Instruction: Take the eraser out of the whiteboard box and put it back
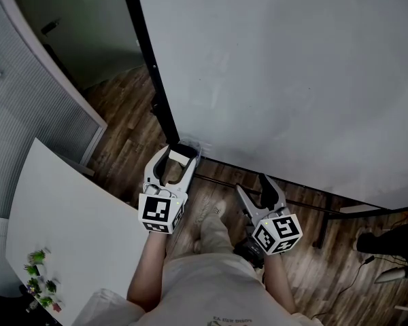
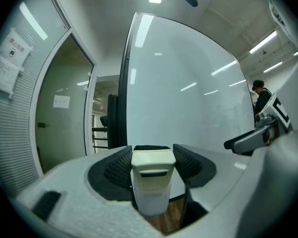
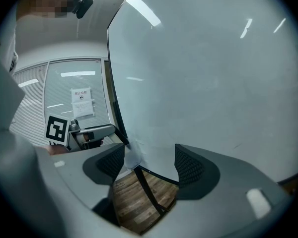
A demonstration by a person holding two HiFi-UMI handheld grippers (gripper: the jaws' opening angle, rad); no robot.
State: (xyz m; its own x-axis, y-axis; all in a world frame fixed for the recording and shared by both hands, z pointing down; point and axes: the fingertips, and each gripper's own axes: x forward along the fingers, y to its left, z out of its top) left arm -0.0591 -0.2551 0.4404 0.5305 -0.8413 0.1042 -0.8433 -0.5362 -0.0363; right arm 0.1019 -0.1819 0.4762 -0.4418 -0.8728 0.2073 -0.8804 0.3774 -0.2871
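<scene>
The eraser (image 2: 153, 182) was out of the box (image 1: 192, 145) and was held just over the box's open top, at the lower left corner of the whiteboard (image 1: 292, 66). The step in hand was judged to lie between the taking out and the putting back; which of the two could not be told from the pose alone.

For the return, the eraser would need to be lined up with the narrow clear box and lowered straight in before the grip was let go. A tilt could have caught it on the rim.

The left gripper (image 1: 178, 160) was clenched on the eraser, partly open to the eraser's width. The ribbed pads (image 2: 116, 168) were pressed on its two sides, and it stood upright between them.

The right gripper (image 3: 149, 162) was released, its jaws wide apart with nothing between them. Only floor (image 3: 139, 202) and the board's edge were seen through the gap. It was held beside the left one, apart from the box, and nothing was touched by it.
</scene>
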